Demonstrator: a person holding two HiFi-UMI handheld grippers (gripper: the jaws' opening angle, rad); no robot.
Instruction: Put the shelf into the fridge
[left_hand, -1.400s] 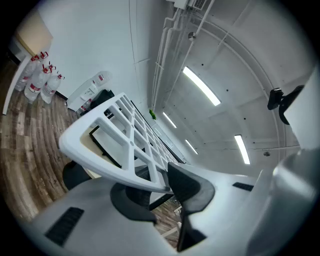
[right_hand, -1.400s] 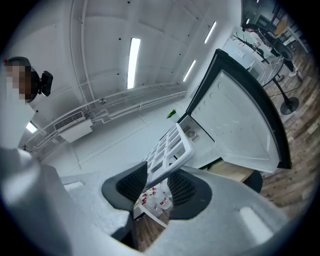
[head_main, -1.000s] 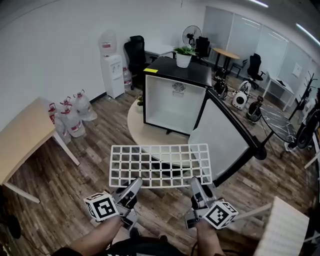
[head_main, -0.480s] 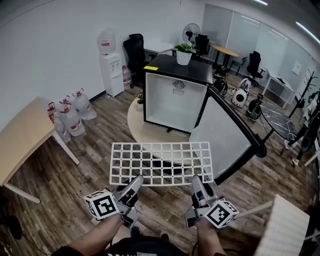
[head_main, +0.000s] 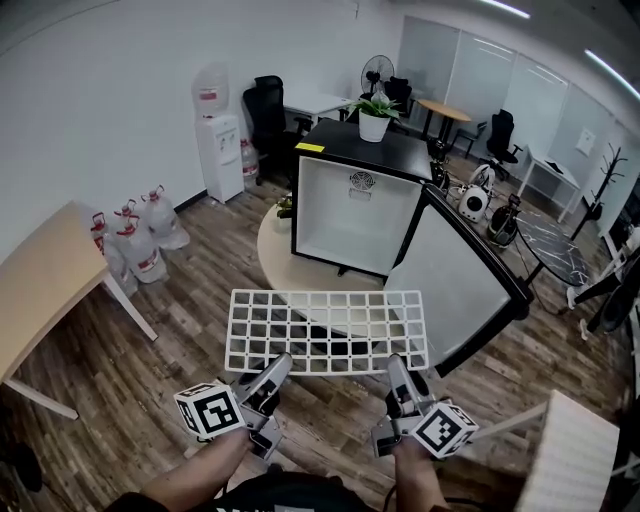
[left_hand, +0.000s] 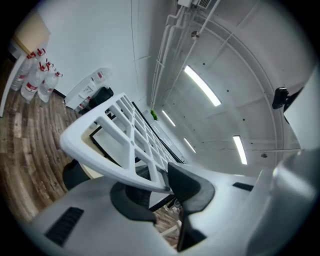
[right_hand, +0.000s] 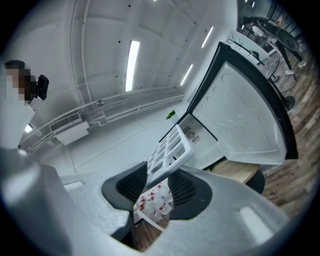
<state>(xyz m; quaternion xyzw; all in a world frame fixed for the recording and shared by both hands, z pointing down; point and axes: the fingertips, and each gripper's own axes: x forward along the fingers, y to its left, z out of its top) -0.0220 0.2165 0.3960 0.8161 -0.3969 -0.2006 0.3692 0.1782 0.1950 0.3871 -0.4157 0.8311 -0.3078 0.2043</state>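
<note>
Head view has the white grid shelf (head_main: 328, 330) held level just ahead of both grippers, its near edge pinched in the closed jaws of the left gripper (head_main: 275, 365) and the right gripper (head_main: 396, 366), while the open black fridge (head_main: 350, 215) stands well beyond them, its door (head_main: 448, 282) swung out to the right.
</note>
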